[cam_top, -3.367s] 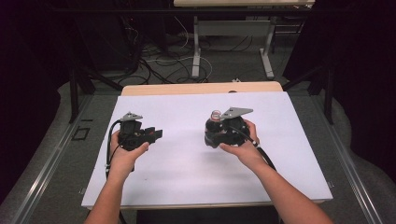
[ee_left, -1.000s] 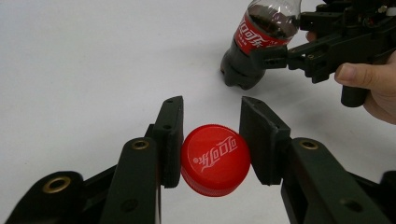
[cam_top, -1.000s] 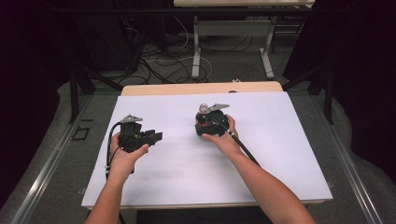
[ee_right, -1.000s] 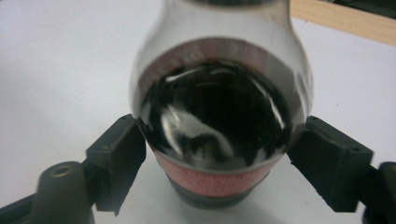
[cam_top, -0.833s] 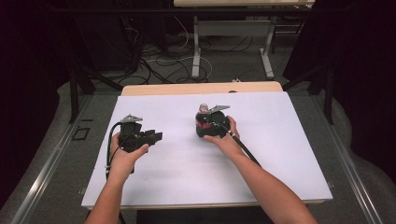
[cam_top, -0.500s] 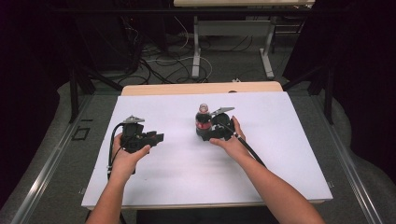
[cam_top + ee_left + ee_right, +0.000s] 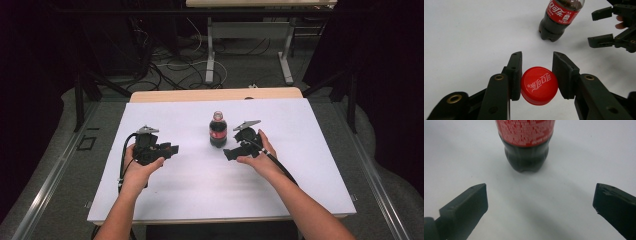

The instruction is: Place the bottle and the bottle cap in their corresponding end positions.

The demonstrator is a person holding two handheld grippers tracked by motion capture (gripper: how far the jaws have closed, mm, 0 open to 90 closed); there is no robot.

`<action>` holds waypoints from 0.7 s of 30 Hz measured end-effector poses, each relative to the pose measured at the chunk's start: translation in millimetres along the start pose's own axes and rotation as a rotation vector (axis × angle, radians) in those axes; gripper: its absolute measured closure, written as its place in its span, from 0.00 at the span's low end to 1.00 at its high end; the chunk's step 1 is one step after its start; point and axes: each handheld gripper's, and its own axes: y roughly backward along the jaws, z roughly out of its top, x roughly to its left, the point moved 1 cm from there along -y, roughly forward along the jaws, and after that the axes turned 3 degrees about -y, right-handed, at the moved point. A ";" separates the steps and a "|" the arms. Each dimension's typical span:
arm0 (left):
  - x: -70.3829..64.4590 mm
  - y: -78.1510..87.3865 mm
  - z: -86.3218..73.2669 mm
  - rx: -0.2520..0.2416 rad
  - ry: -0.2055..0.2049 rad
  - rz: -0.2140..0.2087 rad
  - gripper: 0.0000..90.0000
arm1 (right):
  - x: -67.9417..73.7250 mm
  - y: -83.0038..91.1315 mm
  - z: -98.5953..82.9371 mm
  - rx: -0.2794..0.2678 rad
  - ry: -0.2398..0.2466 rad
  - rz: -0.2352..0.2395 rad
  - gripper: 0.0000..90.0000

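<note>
A red cap (image 7: 539,85) sits clamped in the left gripper (image 7: 167,150) at near left; the right gripper (image 7: 231,152), jaws wide apart, is just beside the upright cola bottle (image 7: 217,129) mid-table, uncapped, apparently awaiting recapping.

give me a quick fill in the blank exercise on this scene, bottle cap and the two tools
1. The left tool is shut on a red bottle ____.
2. The cola bottle stands ____ on the white table.
3. The right tool has its jaws wide ____, apart from the bottle.
4. In the high view the bottle stands nearer the ____ tool.

Missing words: cap; upright; open; right
</note>
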 end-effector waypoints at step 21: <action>-25.0 -28.5 -7.7 0.055 -0.064 -0.033 0.68 | -27.9 57.4 -62.0 -0.046 -0.045 -0.036 0.00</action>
